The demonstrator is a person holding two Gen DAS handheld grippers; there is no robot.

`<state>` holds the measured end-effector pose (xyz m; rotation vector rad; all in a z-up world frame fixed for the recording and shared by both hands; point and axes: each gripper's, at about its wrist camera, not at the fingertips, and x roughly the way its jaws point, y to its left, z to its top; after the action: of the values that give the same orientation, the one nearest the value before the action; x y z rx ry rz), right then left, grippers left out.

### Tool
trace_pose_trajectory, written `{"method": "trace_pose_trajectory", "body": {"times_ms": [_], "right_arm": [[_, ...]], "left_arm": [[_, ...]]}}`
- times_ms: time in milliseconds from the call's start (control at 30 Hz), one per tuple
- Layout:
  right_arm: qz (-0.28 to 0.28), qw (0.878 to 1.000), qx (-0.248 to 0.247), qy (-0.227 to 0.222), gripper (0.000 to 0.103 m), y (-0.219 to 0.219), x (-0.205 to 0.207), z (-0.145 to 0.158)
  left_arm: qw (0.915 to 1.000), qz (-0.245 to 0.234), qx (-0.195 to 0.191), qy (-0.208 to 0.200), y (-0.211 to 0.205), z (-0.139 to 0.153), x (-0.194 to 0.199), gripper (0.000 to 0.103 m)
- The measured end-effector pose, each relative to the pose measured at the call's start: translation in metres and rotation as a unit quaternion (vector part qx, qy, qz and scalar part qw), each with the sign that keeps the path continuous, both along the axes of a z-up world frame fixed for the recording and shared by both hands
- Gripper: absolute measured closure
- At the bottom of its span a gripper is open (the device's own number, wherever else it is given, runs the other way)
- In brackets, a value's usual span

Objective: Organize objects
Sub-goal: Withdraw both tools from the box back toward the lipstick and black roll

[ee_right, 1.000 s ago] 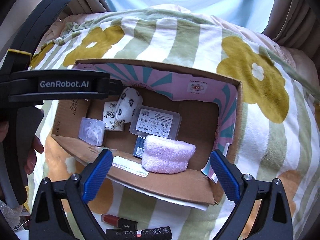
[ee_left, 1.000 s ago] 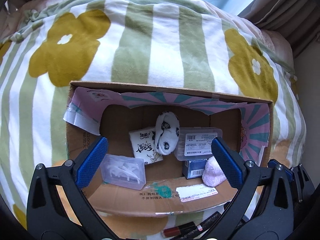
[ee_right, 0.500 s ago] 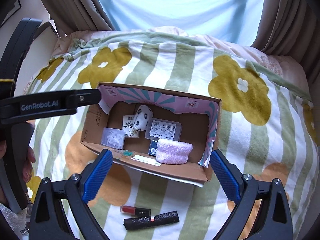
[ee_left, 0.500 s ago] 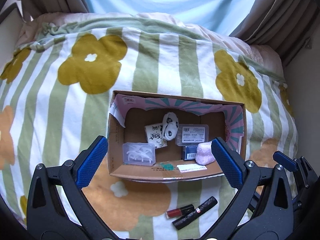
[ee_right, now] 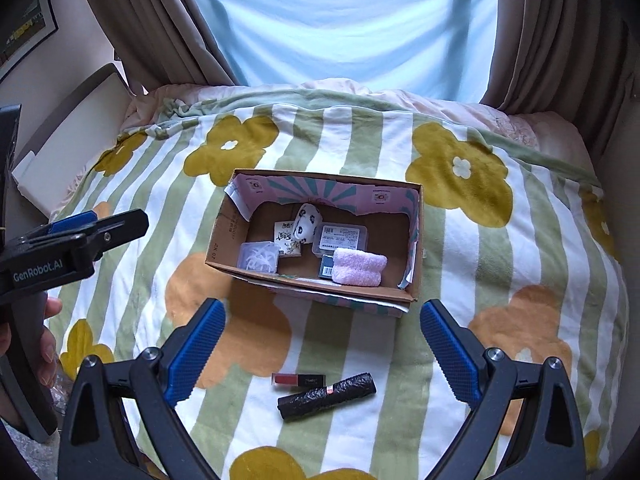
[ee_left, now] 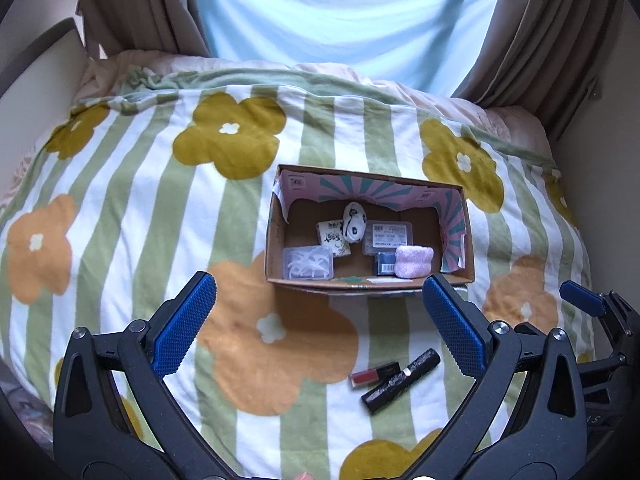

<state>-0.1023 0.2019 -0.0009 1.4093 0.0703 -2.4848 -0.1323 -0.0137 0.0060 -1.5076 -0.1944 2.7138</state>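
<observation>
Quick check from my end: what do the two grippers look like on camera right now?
Both match: black plastic frames with silver pivot bolts and two fingers faced with blue, cross-hatched pads. The left gripper carries white "GenRobot.AI" lettering on its side, seen from the right wrist view. The right gripper shows no lettering. No cables or sleeves visible.

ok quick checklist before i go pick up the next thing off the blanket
1. Right claw open and empty: ok.
2. Left claw open and empty: ok.
3. Items left outside: red lip tube and black tube lie side by side, maybe touching: singling one out, cannot tell.
4. Free floor in the cardboard box, right of the pink towel: ok.
5. Box sitting flat on the soft blanket: cannot tell.
</observation>
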Motion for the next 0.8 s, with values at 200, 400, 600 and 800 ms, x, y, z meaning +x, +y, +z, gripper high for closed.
{"method": "trace_pose_trajectory", "body": {"times_ms": [200, 400, 600, 800], "right_arm": [[-0.035, 0.999, 0.009, 0.009, 0.006, 0.006, 0.036, 0.004], [-0.068, 0.998, 0.004, 0.011, 0.006, 0.008, 0.066, 0.001], [-0.080, 0.997, -0.001, 0.013, 0.006, 0.011, 0.079, 0.003], [-0.105, 0.994, -0.012, 0.014, 0.006, 0.019, 0.085, 0.008]], "left_arm": [[0.9999, 0.002, 0.010, 0.000, -0.003, 0.000, 0.046, 0.000], [0.9999, -0.010, 0.002, -0.009, -0.001, -0.009, 0.087, 0.001], [0.9996, -0.023, 0.008, -0.015, -0.001, -0.014, 0.103, 0.003], [0.9994, -0.031, 0.013, -0.009, -0.001, -0.007, 0.102, 0.003]]}}
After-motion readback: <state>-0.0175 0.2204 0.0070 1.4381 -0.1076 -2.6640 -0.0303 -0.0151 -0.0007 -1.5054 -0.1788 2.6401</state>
